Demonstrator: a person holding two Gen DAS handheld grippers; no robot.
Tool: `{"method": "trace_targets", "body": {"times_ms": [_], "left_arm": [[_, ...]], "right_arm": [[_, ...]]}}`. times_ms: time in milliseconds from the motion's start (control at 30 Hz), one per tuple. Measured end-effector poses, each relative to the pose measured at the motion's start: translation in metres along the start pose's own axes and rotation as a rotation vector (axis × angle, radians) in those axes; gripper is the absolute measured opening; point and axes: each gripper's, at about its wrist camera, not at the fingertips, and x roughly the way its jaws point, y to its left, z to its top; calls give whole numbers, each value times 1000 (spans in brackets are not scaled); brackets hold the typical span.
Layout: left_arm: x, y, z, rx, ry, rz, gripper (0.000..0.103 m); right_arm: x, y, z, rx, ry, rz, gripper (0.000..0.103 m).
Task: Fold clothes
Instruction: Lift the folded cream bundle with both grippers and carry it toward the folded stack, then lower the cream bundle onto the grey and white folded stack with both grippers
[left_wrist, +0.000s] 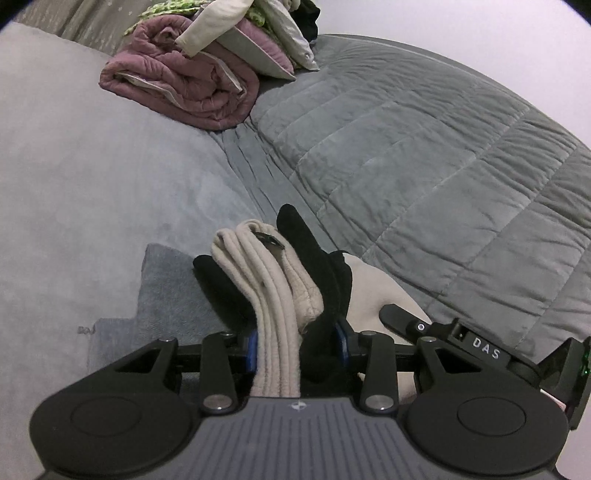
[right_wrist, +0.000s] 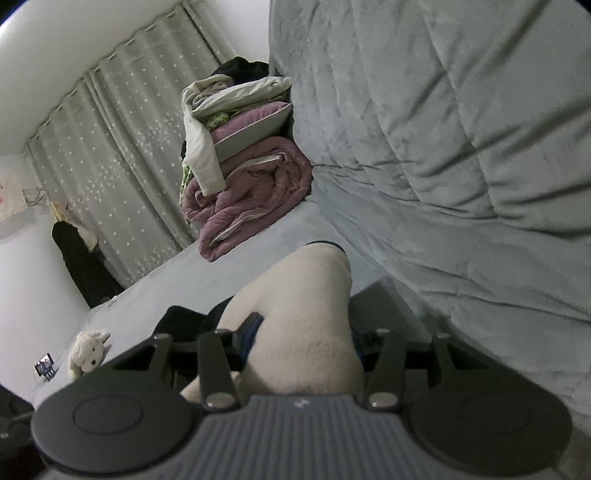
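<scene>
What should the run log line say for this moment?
left gripper: shut on cream-and-black garment | right gripper: shut on cream-and-black garment | below: grey bedding

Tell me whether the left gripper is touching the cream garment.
Touching. The left wrist view shows the left gripper with its blue pads pressed on the bunched cream garment.
</scene>
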Motion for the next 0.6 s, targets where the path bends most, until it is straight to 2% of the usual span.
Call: {"method": "trace_targets", "body": {"times_ms": [100, 200, 333, 600], "left_arm": [[1, -3, 2, -21, -10, 2, 36], [2, -4, 1, 0, -6, 14, 39], [1, 3, 3, -17, 10, -1, 42], [-19, -4, 5, 46, -12, 20, 45]], "right_arm": [[3, -6, 1, 36, -20, 3, 45], [7, -7, 3, 53, -32, -7, 46], [12, -2, 0, 14, -26, -82, 58], [-2, 10, -3, -10, -111, -193, 59]]}}
